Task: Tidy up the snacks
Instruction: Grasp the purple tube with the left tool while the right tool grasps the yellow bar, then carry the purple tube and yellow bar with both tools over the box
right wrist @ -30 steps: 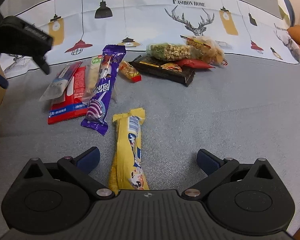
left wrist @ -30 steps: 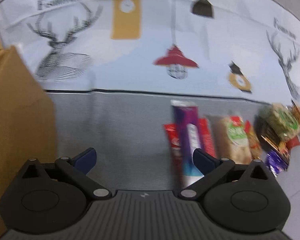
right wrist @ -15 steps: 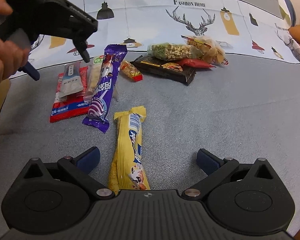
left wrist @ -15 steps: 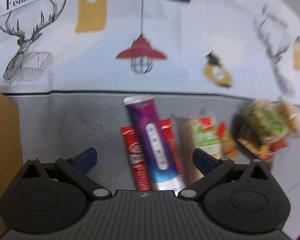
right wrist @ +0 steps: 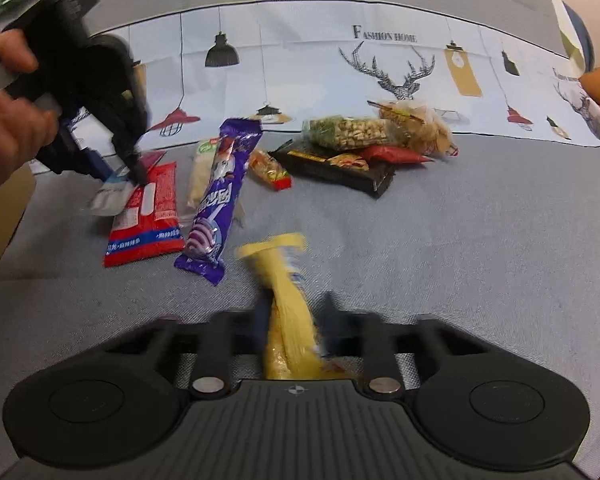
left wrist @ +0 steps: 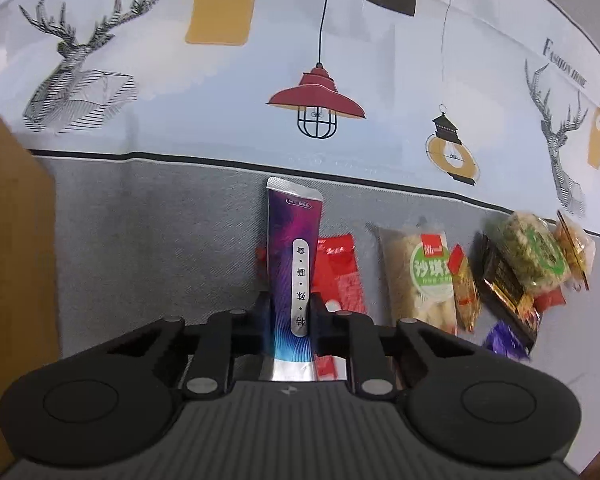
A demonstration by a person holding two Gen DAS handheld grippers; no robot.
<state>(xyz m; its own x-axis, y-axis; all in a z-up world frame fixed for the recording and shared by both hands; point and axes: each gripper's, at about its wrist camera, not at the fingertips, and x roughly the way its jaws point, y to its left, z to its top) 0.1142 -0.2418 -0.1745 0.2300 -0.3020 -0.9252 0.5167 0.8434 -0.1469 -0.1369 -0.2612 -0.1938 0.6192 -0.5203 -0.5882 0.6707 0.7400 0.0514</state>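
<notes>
My left gripper (left wrist: 289, 312) is shut on a purple and silver stick packet (left wrist: 294, 268), which lies over a red packet (left wrist: 336, 276) on the grey cloth. In the right wrist view the left gripper (right wrist: 134, 168) pinches that packet's end beside the red packet (right wrist: 148, 216). My right gripper (right wrist: 294, 320) is shut on a yellow snack bar (right wrist: 288, 308), which is blurred. A long purple candy packet (right wrist: 220, 200) lies just left of the bar.
A pile of snacks lies further right: a pale biscuit pack (left wrist: 418, 276), a black box (right wrist: 340, 168), a green nut bar (right wrist: 352, 134) and a clear bag (right wrist: 416, 124). A cardboard box (left wrist: 12, 248) stands at the left. A printed cloth (left wrist: 320, 60) covers the back.
Both grippers have closed from open: the left on the purple and silver stick packet, the right on the yellow snack bar. The left gripper moved right and down to the packets.
</notes>
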